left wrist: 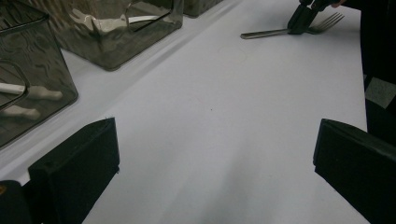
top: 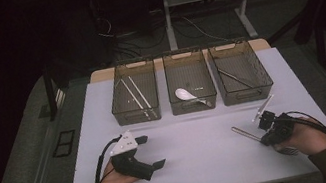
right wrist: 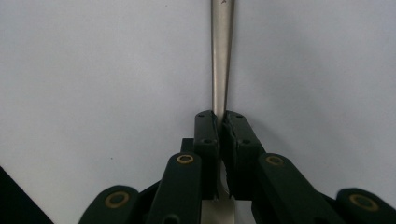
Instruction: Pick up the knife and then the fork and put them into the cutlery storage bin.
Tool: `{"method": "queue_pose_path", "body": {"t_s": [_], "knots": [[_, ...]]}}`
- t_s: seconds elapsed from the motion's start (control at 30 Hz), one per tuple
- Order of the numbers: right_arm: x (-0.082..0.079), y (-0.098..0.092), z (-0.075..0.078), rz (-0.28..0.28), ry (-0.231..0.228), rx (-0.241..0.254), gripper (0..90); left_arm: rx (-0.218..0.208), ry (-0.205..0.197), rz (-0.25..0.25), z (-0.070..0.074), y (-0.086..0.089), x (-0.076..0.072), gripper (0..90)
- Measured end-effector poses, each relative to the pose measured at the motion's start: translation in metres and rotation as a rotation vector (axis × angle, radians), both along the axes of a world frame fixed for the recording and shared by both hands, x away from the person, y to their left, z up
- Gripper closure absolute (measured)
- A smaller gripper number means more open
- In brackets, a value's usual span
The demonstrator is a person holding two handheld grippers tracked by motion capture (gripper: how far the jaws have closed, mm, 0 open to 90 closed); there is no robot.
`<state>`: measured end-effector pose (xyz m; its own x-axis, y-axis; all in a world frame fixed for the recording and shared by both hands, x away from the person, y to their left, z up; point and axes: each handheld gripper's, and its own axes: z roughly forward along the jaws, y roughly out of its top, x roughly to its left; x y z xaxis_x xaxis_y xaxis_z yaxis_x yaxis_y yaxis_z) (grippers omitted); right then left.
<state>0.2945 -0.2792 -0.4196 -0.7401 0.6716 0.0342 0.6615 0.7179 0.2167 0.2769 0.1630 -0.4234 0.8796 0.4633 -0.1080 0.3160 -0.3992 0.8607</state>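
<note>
My right gripper [right wrist: 219,122] jaws pinched tight on fork [right wrist: 221,56] at neck, just behind tines; handle runs ahead, flat on white surface [top: 197,151], right front. Fork: thin steel, stiff, light, slick — judge flat faces best hold, may pivot in pinch. Left gripper [left wrist: 210,154] jaws wide, empty, resting. Three bins [top: 190,79] beyond

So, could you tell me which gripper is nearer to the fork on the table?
Right. The right gripper has its jaws closed on the fork at its neck, near the table's right edge. The left gripper rests open well across the table from it.
</note>
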Motion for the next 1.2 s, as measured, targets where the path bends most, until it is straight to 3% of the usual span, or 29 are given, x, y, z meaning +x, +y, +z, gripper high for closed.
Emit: {"method": "queue_pose_path", "body": {"t_s": [0.57, 0.8, 1.2], "knots": [[0.007, -0.021, 0.019, -0.049, -0.060, 0.087, 83.8, 0.002, 0.002, -0.002, -0.001, 0.000, 0.000, 0.0], [0.009, -0.030, 0.031, -0.075, -0.106, 0.129, 83.8, 0.001, 0.001, -0.002, 0.000, 0.000, 0.001, 0.0], [0.015, -0.038, 0.046, -0.090, -0.143, 0.163, 83.8, -0.001, 0.007, 0.002, -0.001, 0.000, 0.000, 0.0]]}}
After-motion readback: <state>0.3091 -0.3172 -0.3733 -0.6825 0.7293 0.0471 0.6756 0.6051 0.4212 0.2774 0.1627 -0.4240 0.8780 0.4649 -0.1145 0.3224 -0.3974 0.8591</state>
